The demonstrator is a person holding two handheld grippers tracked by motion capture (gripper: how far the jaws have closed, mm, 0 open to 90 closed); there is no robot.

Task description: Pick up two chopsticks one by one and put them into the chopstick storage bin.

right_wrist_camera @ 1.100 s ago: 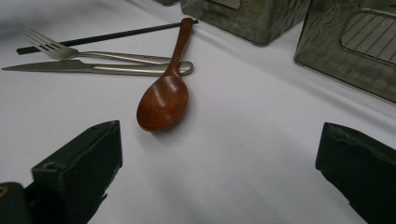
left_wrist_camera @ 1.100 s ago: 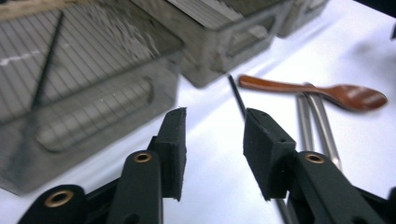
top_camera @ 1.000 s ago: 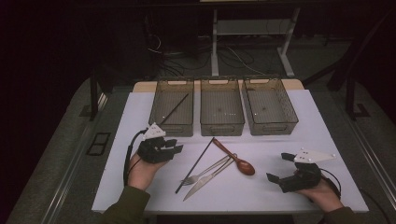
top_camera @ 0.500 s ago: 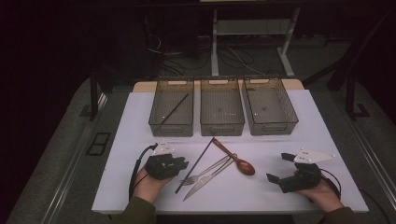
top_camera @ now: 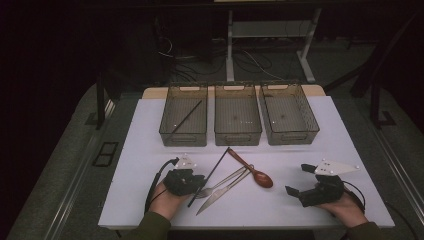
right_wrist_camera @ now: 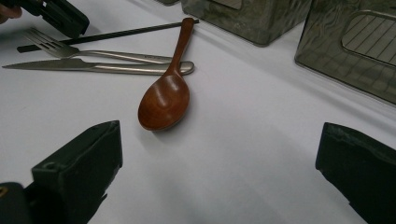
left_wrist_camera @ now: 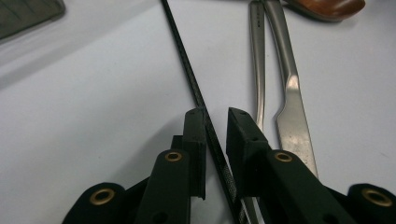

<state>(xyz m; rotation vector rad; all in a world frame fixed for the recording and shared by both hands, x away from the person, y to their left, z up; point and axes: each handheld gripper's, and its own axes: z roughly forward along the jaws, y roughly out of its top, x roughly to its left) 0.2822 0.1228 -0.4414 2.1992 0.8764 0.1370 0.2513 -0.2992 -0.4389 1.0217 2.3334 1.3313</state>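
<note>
Black chopstick (top_camera: 209, 175) lies on the white table (top_camera: 150, 150), slanted from near the left bin (top_camera: 183, 115) down toward the person's left hand (top_camera: 165, 200); its far end crosses the wooden spoon's handle, its near end sits at the left gripper (top_camera: 196, 184); in the left gripper view the stick (left_wrist_camera: 187, 70) runs between the two black jaws, touching the left pad (left_wrist_camera: 195, 140), a thin gap showing on the right; jaws have just been closing on it, narrow now, not yet clearly clamped.

Left hand low at the table's near edge, forearm coming in from the bottom, gripper lying level and pointing toward the cutlery; cable looping behind it.

Right hand (top_camera: 345, 207) rests at the near right of the table, well apart from the cutlery; right gripper (top_camera: 295, 180) jaws spread wide, nothing between them; pointed left toward the spoon.

Wooden spoon (top_camera: 255, 172), bowl nearest the right gripper; fork (top_camera: 220, 182) and knife (top_camera: 220, 192) lie side by side just beside the chopstick, handles touching near the spoon.

A second chopstick (top_camera: 186, 119) leans inside the left bin; middle bin (top_camera: 237, 112) and right bin (top_camera: 290, 112) stand beside it in a row.
</note>
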